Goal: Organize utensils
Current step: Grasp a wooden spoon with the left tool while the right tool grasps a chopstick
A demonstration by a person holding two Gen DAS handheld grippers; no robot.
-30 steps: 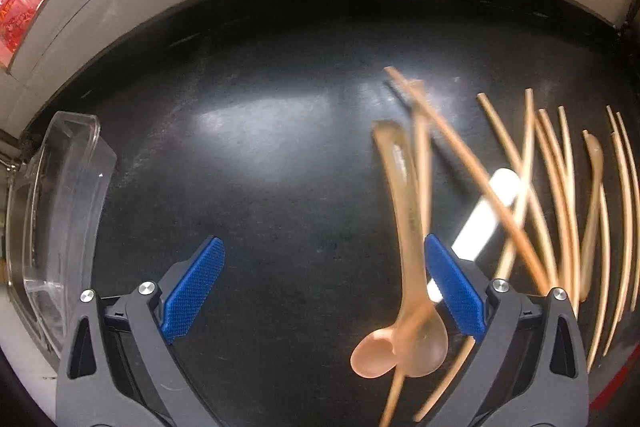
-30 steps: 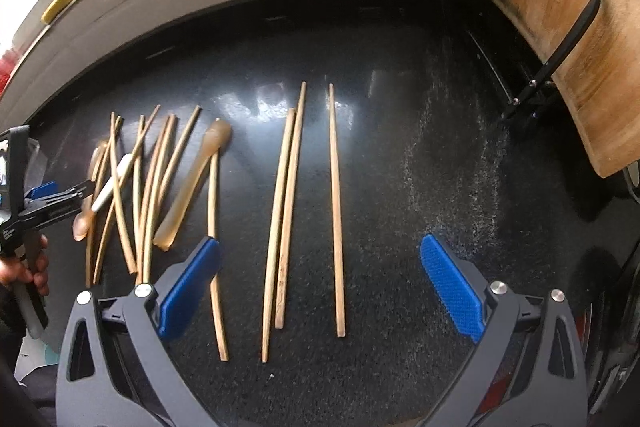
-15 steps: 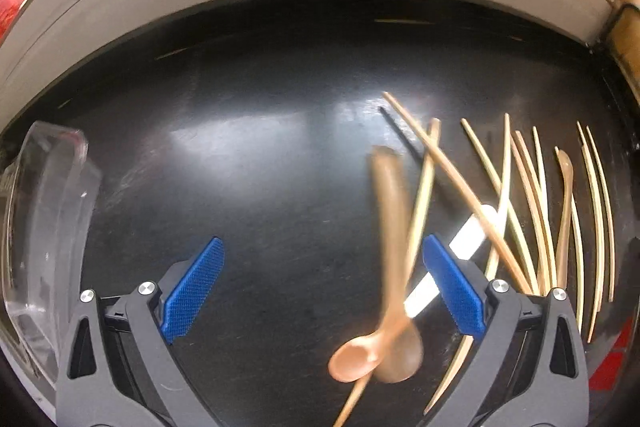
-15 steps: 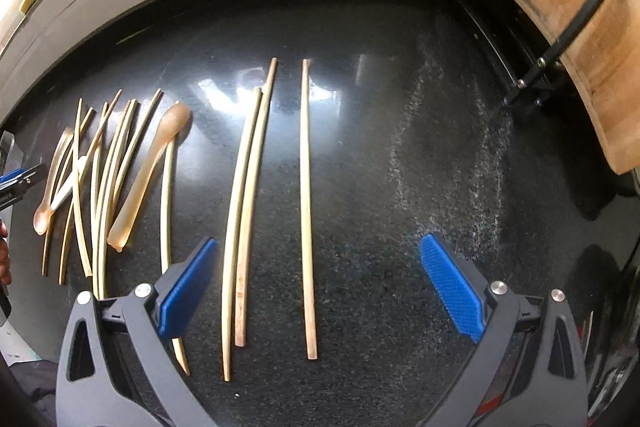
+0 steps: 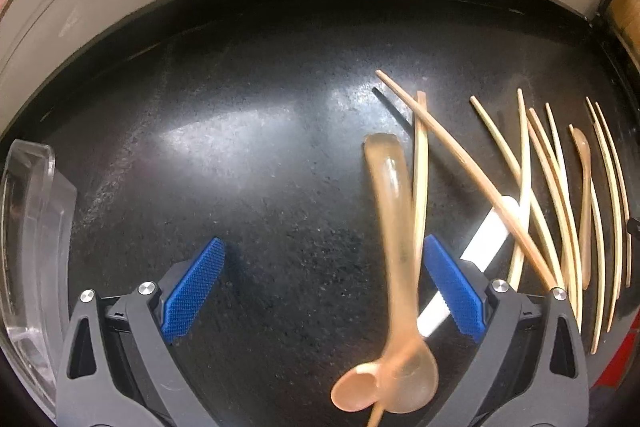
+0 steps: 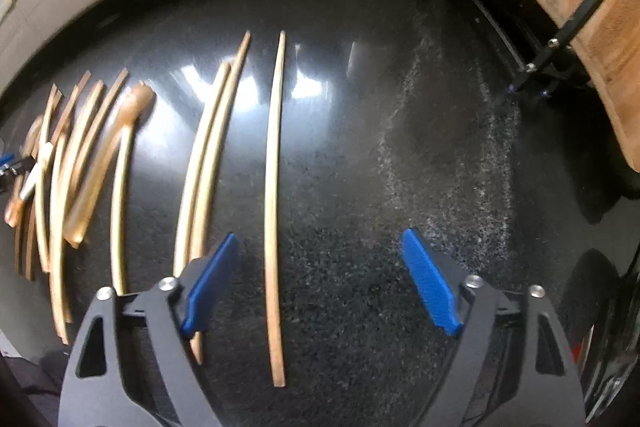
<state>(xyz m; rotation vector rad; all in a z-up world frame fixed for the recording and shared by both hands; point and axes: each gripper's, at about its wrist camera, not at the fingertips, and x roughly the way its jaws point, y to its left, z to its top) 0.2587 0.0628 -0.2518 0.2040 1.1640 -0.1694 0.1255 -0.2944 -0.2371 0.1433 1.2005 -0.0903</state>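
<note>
Wooden chopsticks and amber plastic spoons lie on a black stone table [image 5: 248,147]. In the left wrist view my left gripper [image 5: 324,283] is open above the table; an amber spoon [image 5: 394,255] lies just inside its right finger, its bowl over a second spoon bowl [image 5: 354,393]. A crossed chopstick [image 5: 464,167] and a white utensil [image 5: 480,247] lie beyond. In the right wrist view my right gripper [image 6: 320,287] is open, with a single chopstick [image 6: 274,203] between its fingers and a pair of chopsticks [image 6: 208,163] at its left finger.
A clear plastic container [image 5: 32,239] stands at the left edge of the left wrist view. More chopsticks and a spoon [image 6: 104,163] lie in a bundle at the left of the right wrist view. A wooden chair [image 6: 580,7] stands at the right. A white wall runs behind.
The right gripper has moved left and forward, so the single chopstick now lies between its fingers. The left gripper has shifted a little; the spoon stays near its right finger.
</note>
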